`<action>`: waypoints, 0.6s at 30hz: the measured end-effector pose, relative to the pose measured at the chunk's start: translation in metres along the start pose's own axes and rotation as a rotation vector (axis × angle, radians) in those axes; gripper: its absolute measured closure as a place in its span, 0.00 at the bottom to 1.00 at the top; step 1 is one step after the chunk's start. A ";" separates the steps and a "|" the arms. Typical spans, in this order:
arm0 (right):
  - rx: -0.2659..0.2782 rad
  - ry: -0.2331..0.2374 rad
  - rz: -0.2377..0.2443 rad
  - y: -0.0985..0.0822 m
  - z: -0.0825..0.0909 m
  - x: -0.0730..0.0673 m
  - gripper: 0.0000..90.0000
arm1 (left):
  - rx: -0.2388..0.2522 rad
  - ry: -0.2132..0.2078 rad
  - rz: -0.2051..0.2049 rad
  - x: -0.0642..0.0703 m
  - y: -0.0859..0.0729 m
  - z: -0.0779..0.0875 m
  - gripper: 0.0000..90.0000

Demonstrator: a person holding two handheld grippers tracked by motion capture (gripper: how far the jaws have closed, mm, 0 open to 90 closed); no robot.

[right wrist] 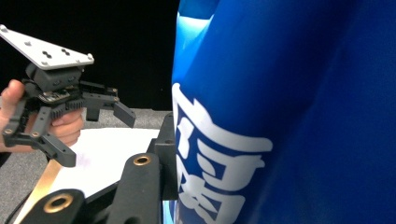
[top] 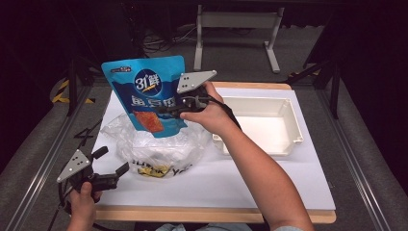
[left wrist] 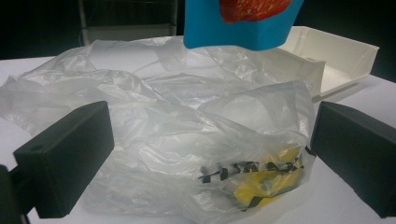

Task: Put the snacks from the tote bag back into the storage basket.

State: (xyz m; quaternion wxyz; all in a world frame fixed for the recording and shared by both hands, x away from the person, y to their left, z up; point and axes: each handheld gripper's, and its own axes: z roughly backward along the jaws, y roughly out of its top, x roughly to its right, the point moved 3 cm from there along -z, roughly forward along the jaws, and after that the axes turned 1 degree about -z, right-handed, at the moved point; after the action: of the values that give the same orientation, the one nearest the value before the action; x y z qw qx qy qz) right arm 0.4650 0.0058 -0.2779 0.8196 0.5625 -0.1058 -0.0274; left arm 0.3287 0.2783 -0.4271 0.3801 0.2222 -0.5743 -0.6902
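A blue snack pouch (top: pixel 146 91) with white lettering hangs upright in the air above a crumpled clear plastic bag (top: pixel 154 144). My right gripper (top: pixel 169 111) is shut on the pouch's right edge. In the right gripper view the pouch (right wrist: pixel 280 116) looms close, with one black finger (right wrist: pixel 164 149) pressed against it. My left gripper (top: pixel 113 161) rests near the table's front left corner, open, its fingers (left wrist: pixel 65 158) spread wide on either side of the plastic bag (left wrist: pixel 187 140) without touching it. The bag holds something yellow with black print (left wrist: pixel 266 179).
A white rectangular tray (top: pixel 293 120) stands on the right of the white table top (top: pixel 288 187). The tray (left wrist: pixel 336 56) sits just behind the bag in the left gripper view. Beyond the table are a dark floor and a grey metal stand (top: pixel 235 21).
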 end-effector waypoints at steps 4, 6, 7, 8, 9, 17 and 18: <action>0.005 0.007 0.000 0.008 0.006 0.001 0.67 | 0.001 0.001 0.002 0.000 0.000 0.000 0.00; 0.005 0.006 0.010 0.010 0.009 0.001 0.67 | 0.000 0.002 0.002 0.000 0.000 0.001 0.00; 0.007 0.004 0.011 0.011 0.011 0.001 0.67 | 0.000 0.002 0.003 -0.001 0.000 0.001 0.00; 0.009 0.002 0.011 0.012 0.013 0.001 0.67 | 0.000 0.003 0.003 -0.001 0.000 0.001 0.00; 0.009 0.002 0.011 0.012 0.013 0.001 0.67 | 0.000 0.003 0.003 -0.001 0.000 0.001 0.00; 0.003 -0.021 0.000 0.011 0.035 0.005 0.67 | -0.001 0.003 0.003 -0.001 -0.001 0.000 0.00; 0.005 -0.025 0.002 0.011 0.037 0.006 0.67 | -0.001 0.004 0.004 -0.001 -0.001 0.000 0.00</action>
State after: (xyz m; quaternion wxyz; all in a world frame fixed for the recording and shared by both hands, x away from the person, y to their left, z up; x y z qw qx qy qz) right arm 0.4621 -0.0254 -0.2544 0.8167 0.5642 -0.1167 -0.0335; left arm 0.3289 0.2792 -0.4277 0.3826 0.2221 -0.5736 -0.6894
